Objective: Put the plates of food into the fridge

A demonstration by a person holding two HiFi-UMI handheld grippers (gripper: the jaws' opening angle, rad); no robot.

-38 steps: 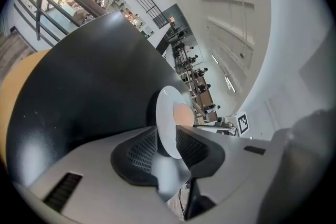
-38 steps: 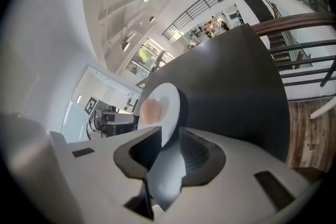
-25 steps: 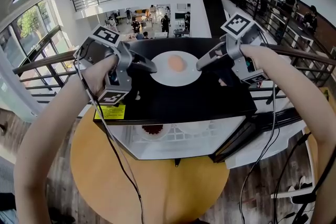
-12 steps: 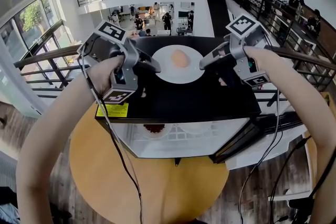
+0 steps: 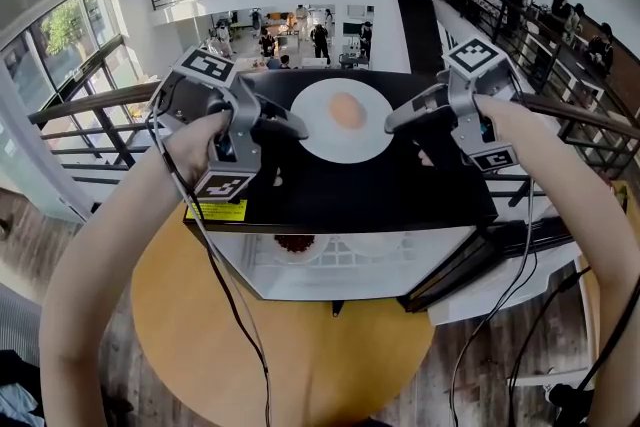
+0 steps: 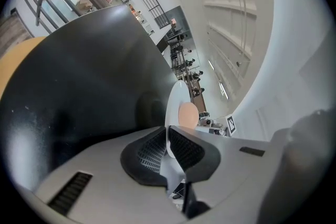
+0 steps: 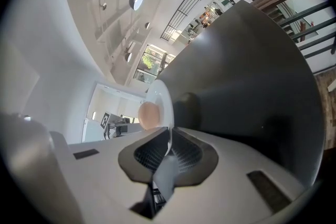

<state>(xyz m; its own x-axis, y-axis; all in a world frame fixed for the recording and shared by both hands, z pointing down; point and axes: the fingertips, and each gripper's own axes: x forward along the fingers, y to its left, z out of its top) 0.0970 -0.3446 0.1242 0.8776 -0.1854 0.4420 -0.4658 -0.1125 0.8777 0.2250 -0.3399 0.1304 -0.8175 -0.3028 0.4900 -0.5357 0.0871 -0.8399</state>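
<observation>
Left claw (image 5: 298,130) and right claw (image 5: 390,124) are each clamped on an opposite rim of the white plate (image 5: 345,137), which is held over the fridge's black top (image 5: 350,195). The rest of the top is bare, so clear room is left on every side of the plate. Below the front edge the fridge is open. Its door (image 5: 470,265) is swung out to the right and bars that side. The wire shelf (image 5: 345,257) is taken at the left by a plate of dark food (image 5: 292,245). A cable (image 5: 232,315) hangs across the round wooden desk (image 5: 300,360).

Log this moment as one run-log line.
left gripper: shut on plate | right gripper: shut on plate | plate: round food, over fridge top | fridge door: open
</observation>
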